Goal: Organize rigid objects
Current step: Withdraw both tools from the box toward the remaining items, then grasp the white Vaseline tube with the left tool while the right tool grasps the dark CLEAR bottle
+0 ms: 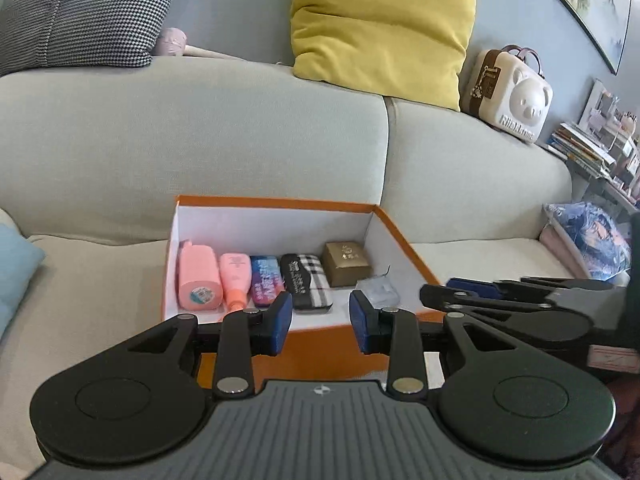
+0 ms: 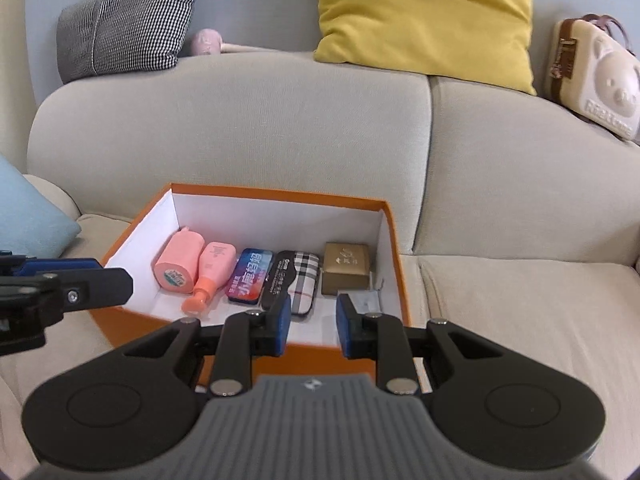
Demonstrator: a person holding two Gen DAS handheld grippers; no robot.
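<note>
An orange box (image 1: 276,201) (image 2: 280,192) with a white inside stands on the sofa seat. In it lie, left to right, a pink jar (image 1: 198,276) (image 2: 178,262), a pink bottle (image 1: 236,278) (image 2: 212,270), a blue-pink tin (image 1: 264,280) (image 2: 250,276), a black and plaid case (image 1: 306,280) (image 2: 294,280), a gold box (image 1: 346,262) (image 2: 346,266) and a clear plastic piece (image 1: 378,292) (image 2: 366,302). My left gripper (image 1: 320,318) is open and empty over the box's near wall. My right gripper (image 2: 314,324) is open and empty there too.
The grey sofa back rises behind the box. A yellow cushion (image 1: 380,24) (image 2: 424,16), a houndstooth cushion (image 1: 84,12) (image 2: 128,24) and a cream bear case (image 1: 508,92) (image 2: 600,76) sit on top. A blue cushion (image 2: 28,216) lies left. Books and a blue bag (image 1: 588,240) are right.
</note>
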